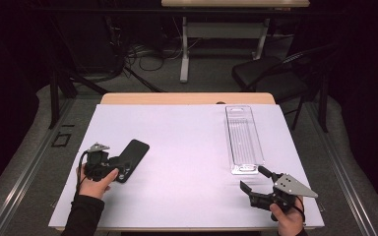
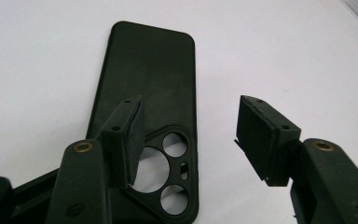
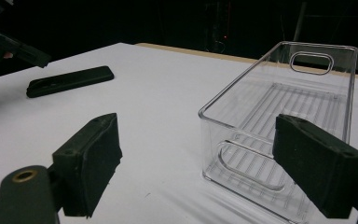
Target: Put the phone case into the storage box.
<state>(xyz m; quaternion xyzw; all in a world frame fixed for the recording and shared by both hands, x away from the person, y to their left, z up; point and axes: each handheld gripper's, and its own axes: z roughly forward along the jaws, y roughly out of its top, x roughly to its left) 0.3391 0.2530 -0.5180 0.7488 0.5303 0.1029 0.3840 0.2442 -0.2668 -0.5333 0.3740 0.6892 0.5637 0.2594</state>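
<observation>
On the matte white table (image 1: 187, 147), a slim black rubbery phone case (image 2: 144, 84) beneath the half-spread, empty left gripper (image 2: 191, 140).

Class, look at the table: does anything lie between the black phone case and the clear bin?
Nothing visible does. The phone case lies flat by the left claw, whose jaws are open over its camera end. The bin stands across the table, near the right claw, with bare white tabletop between them.
</observation>
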